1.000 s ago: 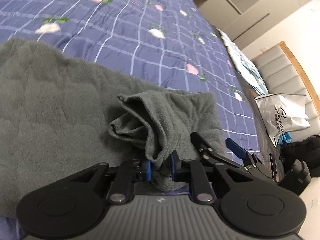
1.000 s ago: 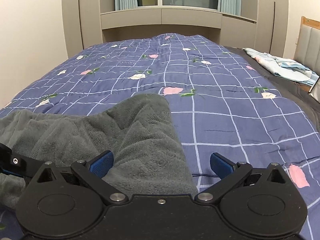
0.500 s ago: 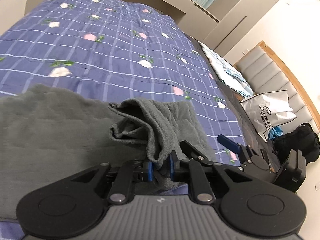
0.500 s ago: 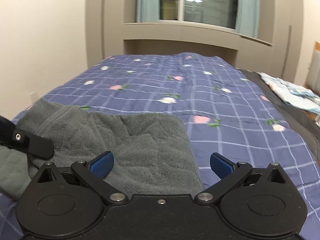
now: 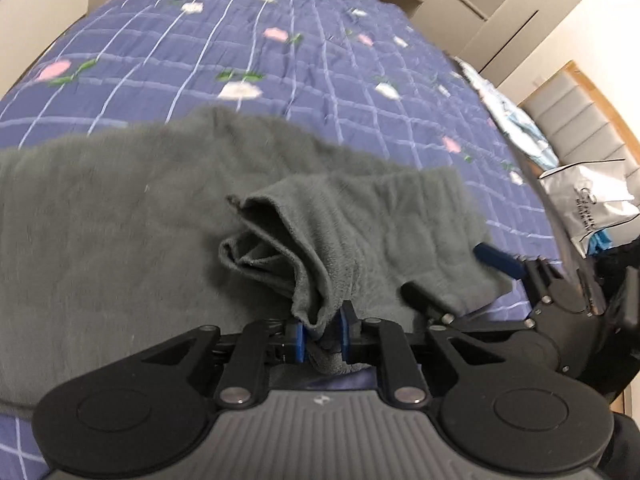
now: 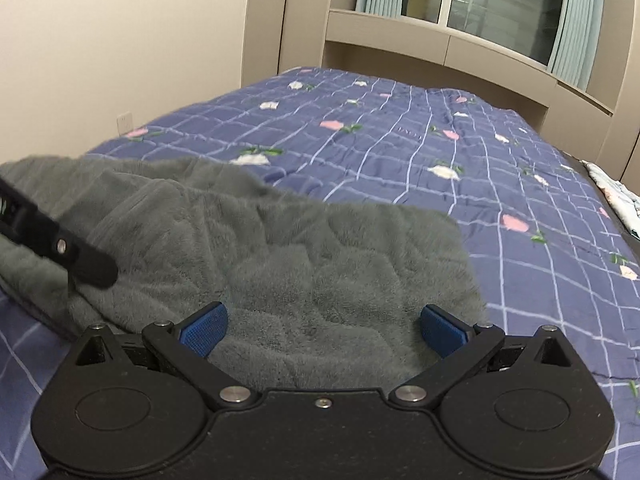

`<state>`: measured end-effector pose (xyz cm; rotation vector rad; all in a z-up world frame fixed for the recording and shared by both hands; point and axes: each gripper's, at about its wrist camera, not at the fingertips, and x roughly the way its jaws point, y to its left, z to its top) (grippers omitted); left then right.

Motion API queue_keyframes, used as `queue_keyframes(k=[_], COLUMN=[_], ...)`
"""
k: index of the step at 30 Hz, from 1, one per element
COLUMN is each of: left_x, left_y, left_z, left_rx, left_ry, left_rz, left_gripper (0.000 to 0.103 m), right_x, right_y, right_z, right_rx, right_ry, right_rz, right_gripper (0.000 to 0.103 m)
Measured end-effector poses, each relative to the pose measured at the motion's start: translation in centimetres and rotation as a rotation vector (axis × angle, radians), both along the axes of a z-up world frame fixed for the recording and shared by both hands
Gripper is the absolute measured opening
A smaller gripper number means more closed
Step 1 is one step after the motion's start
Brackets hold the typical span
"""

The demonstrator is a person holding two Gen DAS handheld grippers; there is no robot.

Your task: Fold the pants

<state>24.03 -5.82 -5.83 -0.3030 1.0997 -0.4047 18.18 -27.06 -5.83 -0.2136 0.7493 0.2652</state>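
Observation:
Grey fleece pants lie spread on the blue checked bedspread. My left gripper is shut on a bunched fold of the pants' edge, which rises in a crumpled ridge just ahead of the blue pads. My right gripper is open, with the pants lying between and under its blue pads; I cannot tell whether it touches the cloth. The right gripper also shows at the right of the left wrist view. A black arm of the left gripper crosses the left of the right wrist view.
The blue flowered bedspread stretches away beyond the pants. A silver bag and dark items stand by the padded headboard at the right. Light blue cloth lies at the bed's right edge. Beige cabinets and a window are at the back.
Both grippers have shifted leftward over the bed, so more of the pants lies ahead of them. The left stays shut on the fold; the right stays open.

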Motion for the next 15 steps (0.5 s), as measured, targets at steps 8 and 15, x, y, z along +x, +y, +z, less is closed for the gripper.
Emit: queue_keyframes(k=[8, 15], left_x=[0.1, 1.9], left_y=[0.9, 1.3], left_z=[1.0, -0.6], left_rx=[0.044, 0.056], left_ry=[-0.036, 0.000], left_rz=[0.094, 0.226], left_gripper=[0.070, 0.076], right_x=[0.9, 5.7], right_y=[-2.7, -5.8], right_z=[1.9, 0.6], right_rx=[-0.002, -0.023], right_ry=[-0.111, -0.112], right_rz=[-0.011, -0.173], right_gripper=[0.103, 0.103])
